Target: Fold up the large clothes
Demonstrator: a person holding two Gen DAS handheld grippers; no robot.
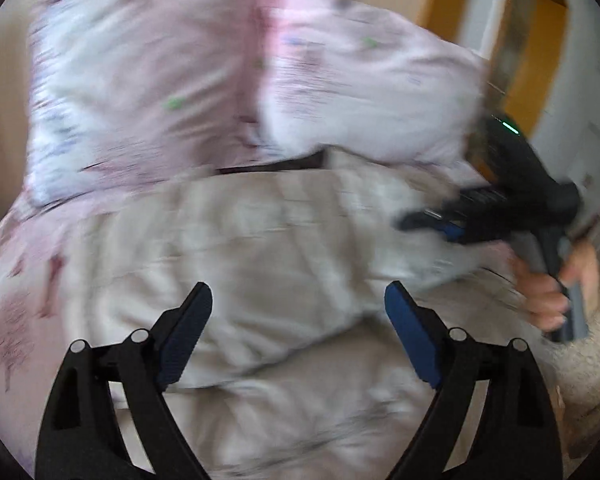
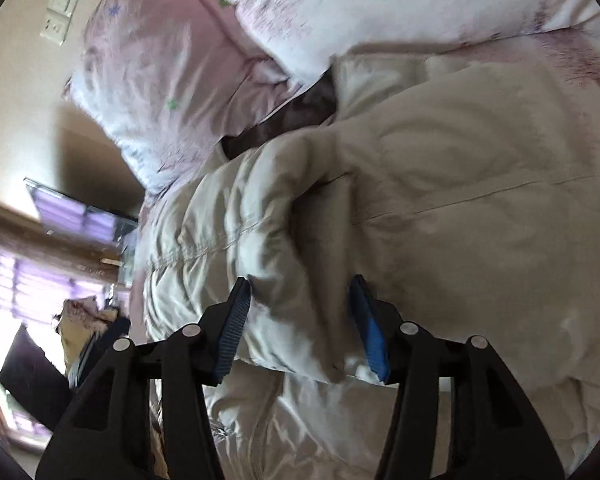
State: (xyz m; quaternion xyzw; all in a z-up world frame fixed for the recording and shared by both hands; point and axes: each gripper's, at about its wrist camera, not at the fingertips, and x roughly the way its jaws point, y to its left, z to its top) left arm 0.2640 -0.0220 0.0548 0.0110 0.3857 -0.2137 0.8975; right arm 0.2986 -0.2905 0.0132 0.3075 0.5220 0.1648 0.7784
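A large beige padded coat [image 1: 260, 248] lies spread on a bed, also filling the right wrist view [image 2: 440, 184]. My left gripper [image 1: 298, 300] is open and empty, hovering over the coat's middle. My right gripper [image 2: 300, 292] is open, its jaws standing either side of a raised fold of the coat without closing on it. In the left wrist view the right gripper [image 1: 432, 226] shows at the right over the coat's edge, held by a hand [image 1: 548, 296]. Both views are motion-blurred.
Two pink floral pillows [image 1: 148, 92] [image 1: 364, 92] lie at the head of the bed, beyond the coat; they also show in the right wrist view [image 2: 160, 80]. A dark item [image 2: 292, 116] lies between pillow and coat. A wall switch [image 2: 62, 8] and window [image 2: 40, 280] are left.
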